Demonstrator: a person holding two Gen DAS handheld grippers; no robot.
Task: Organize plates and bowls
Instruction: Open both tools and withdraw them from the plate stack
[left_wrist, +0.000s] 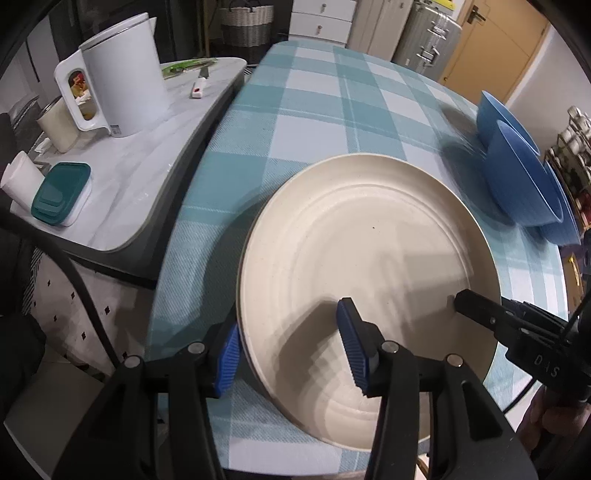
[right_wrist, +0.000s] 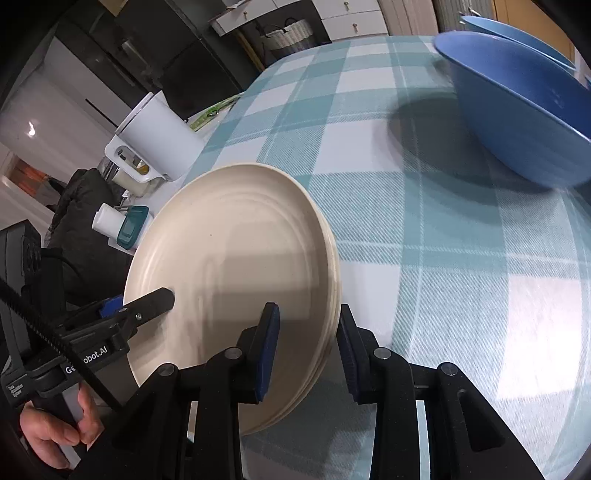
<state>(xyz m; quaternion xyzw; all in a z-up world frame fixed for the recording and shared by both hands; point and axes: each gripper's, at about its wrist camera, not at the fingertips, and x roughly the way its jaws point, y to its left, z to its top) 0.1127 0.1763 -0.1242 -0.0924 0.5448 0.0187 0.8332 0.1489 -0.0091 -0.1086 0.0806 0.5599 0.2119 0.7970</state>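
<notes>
Both grippers' fingers (left_wrist: 357, 347) stood parted, straddling opposite rims of the stacked cream round plates (left_wrist: 369, 236); open checked tablecloth (left_wrist: 314, 110) lay beyond.

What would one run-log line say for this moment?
left tongs: open, astride plate stack rim | right tongs: open, astride opposite rim | stack: on checked cloth | blue bowls: apart from stack

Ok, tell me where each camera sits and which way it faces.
Left wrist: on the left gripper, looking steeply down at the left rim of the cream plates; the right gripper shows at right.
Right wrist: on the right gripper, straddling the plates' right rim; the left gripper and a hand show.
Shared: plates, blue bowls, checked tablecloth, white kettle.
</notes>
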